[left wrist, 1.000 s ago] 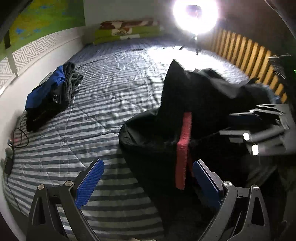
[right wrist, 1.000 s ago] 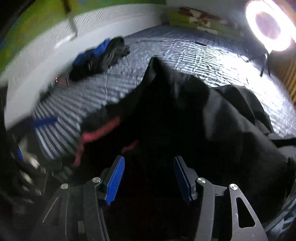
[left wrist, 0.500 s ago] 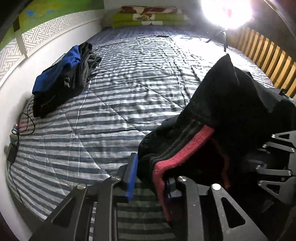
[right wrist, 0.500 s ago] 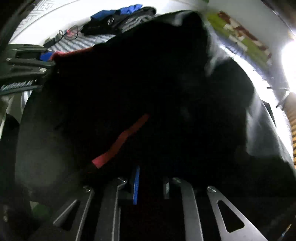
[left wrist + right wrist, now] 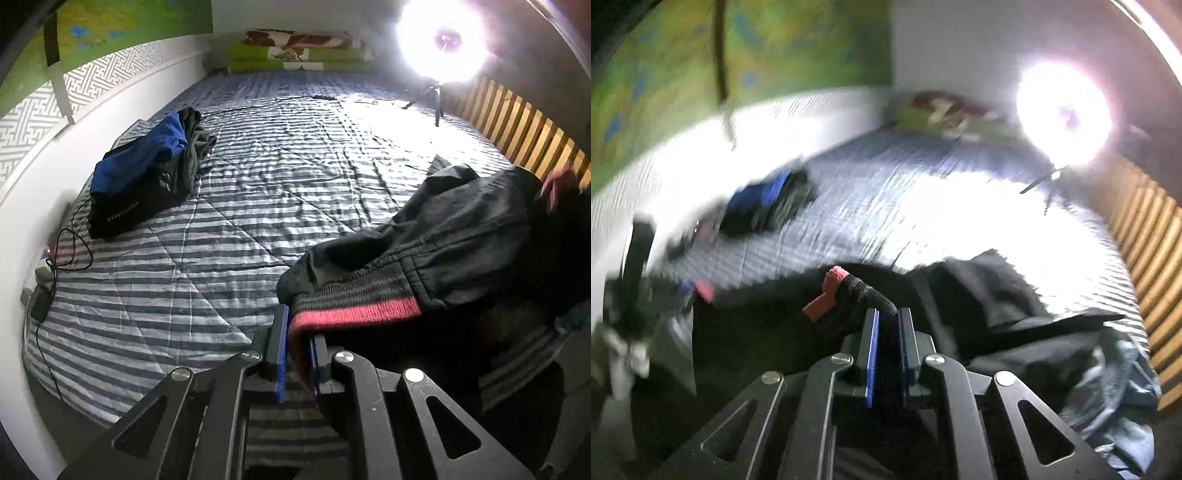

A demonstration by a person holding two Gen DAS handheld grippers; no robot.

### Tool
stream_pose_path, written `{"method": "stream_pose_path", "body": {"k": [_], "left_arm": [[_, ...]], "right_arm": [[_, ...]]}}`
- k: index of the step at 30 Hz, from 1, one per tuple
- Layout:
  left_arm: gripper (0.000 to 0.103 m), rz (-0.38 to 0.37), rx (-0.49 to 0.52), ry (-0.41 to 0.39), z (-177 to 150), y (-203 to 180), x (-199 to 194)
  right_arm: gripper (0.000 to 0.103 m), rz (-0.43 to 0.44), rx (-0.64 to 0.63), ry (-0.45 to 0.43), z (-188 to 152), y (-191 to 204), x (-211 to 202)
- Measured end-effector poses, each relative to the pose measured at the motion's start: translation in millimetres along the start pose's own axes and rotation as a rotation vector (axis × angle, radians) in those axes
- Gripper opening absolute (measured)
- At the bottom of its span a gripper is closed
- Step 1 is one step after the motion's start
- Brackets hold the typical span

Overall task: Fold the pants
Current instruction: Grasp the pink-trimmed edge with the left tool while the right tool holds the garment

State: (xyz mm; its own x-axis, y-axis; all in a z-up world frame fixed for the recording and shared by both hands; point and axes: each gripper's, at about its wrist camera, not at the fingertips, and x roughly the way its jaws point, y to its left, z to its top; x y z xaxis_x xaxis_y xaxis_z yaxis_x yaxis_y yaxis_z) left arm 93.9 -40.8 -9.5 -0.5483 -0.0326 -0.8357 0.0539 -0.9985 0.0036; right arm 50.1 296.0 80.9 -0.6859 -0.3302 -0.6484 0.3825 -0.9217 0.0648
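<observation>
With both tongs pinching the red-edged waistband [image 5: 354,314], the black pants [image 5: 461,236] hang lifted just above the striped bed [image 5: 221,206], likely so they can be spread flat. The left gripper [image 5: 295,354] and right gripper [image 5: 888,347] are closing tight on the cloth.

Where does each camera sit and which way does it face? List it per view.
Left wrist: on the left gripper, facing down the striped bed; its jaws are closing on the pants waistband.
Right wrist: on the right gripper, blurred, same direction; jaws closing on the waistband.
Shared: pants, bed, clothes pile, ring light.
</observation>
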Motion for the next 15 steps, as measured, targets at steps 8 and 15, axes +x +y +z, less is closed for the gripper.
{"method": "stream_pose_path", "body": {"k": [8, 15], "left_arm": [[0.010, 0.026, 0.058, 0.080, 28, -14, 17], [0.041, -0.066, -0.001, 0.184, 96, -37, 99]], "right_arm": [[0.008, 0.000, 0.278, -0.084, 30, -78, -2], [0.000, -0.218, 0.414, 0.090, -18, -160, 67]]}}
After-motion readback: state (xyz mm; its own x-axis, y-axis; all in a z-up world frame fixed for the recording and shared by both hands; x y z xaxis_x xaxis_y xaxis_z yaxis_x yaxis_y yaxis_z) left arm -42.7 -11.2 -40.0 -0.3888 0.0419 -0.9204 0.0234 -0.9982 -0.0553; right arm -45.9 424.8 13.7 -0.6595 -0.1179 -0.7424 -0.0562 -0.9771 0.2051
